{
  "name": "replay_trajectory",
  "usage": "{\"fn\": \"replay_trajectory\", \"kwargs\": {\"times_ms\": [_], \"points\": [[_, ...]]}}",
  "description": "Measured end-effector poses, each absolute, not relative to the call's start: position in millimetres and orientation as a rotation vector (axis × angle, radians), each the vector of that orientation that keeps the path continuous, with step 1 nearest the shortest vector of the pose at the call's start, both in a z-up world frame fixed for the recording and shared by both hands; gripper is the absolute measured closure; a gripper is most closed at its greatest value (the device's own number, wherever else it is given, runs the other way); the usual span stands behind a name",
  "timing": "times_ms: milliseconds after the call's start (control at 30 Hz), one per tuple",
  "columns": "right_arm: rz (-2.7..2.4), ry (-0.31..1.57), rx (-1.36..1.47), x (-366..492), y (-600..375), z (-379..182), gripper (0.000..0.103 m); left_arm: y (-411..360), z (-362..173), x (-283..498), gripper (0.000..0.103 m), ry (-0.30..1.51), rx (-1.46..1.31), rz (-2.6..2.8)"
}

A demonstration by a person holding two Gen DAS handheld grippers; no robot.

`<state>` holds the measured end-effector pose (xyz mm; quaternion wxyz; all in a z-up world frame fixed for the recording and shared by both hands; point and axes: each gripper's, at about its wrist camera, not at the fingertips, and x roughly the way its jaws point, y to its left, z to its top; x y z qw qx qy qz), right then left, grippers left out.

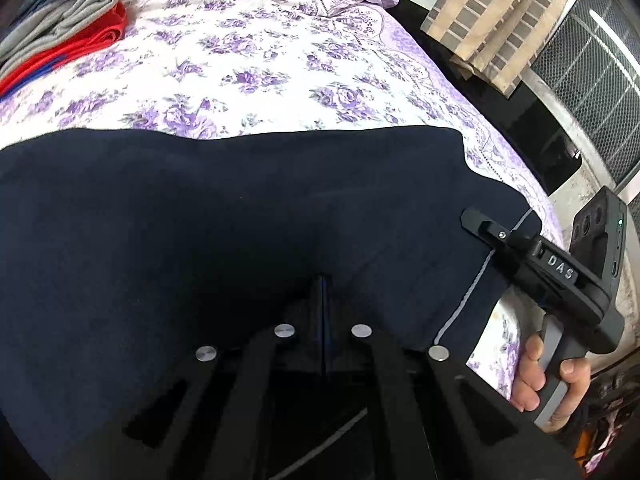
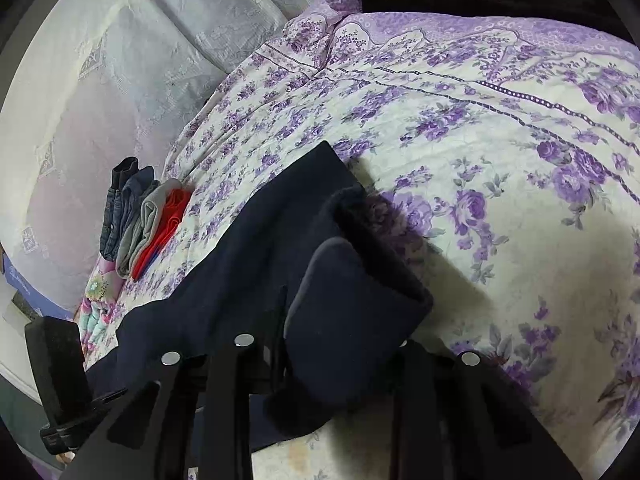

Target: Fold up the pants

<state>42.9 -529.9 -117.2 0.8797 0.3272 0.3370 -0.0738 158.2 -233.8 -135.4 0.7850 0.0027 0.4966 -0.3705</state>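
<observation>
My left gripper (image 1: 323, 300) is pressing its two fingers together on a fold of the navy pants (image 1: 240, 216), the dark cloth pinched in the narrow slit between them. From there the pants are spreading wide across the near part of the bed (image 1: 248, 68), one straight edge running toward the bed's right edge, where a thin grey stripe (image 1: 464, 304) is following the side seam.

My right gripper (image 2: 344, 320) is sitting at that right end of the pants; in the left view its tip (image 1: 484, 226) is lying on the cloth beside the stripe, with my right hand (image 1: 552, 384) wrapped round the handle off the bed's edge. In its own view a thick bunched flap of the pants (image 2: 352, 304) is draping over the fingers and hiding them, so I cannot tell how far apart they are or whether they are gripping it. The rest of the garment is trailing away leftward across the floral bedspread.

Well apart, near the bed's far left corner, a pile of folded clothes is lying: grey piece (image 2: 144, 228), red piece (image 2: 168, 224), and denim (image 2: 124, 208). A pale lace cover (image 2: 120, 80) is lying beyond them. Nothing is lying on the pants apart from my own grippers.
</observation>
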Motion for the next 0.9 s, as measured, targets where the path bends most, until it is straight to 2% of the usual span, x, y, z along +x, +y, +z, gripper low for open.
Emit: {"fn": "replay_trajectory", "kwargs": {"times_ms": [133,267,400,567,700,833,900], "points": [[-0.244,0.744,0.565,46.5,-510.8,-91.0,0.078,-218.5,-117.1,145.2,0.102,1.056,0.055,-0.757],[-0.214,0.706,0.524,45.7,-488.7,-45.6,0.078,-150.8,-71.7,133.0,0.102,0.95,0.007,-0.713],[-0.156,0.672,0.4,55.8,-441.2,5.3,0.078,-35.4,-49.1,143.3,0.102,0.896,-0.031,-0.472],[-0.068,0.665,0.172,76.9,-348.3,42.2,0.078,98.7,-70.9,160.1,0.102,0.955,-0.124,-0.229],[0.009,0.724,-0.027,98.7,-265.1,30.2,0.078,162.7,-99.3,163.9,0.102,0.975,-0.25,-0.194],[0.116,0.889,-0.168,119.1,-190.7,-26.1,0.078,160.4,-105.7,161.2,0.102,0.947,-0.249,-0.226],[0.156,0.984,-0.183,121.0,-173.7,-55.2,0.07,156.7,-105.3,160.5,0.102,0.94,-0.238,-0.235]]}}
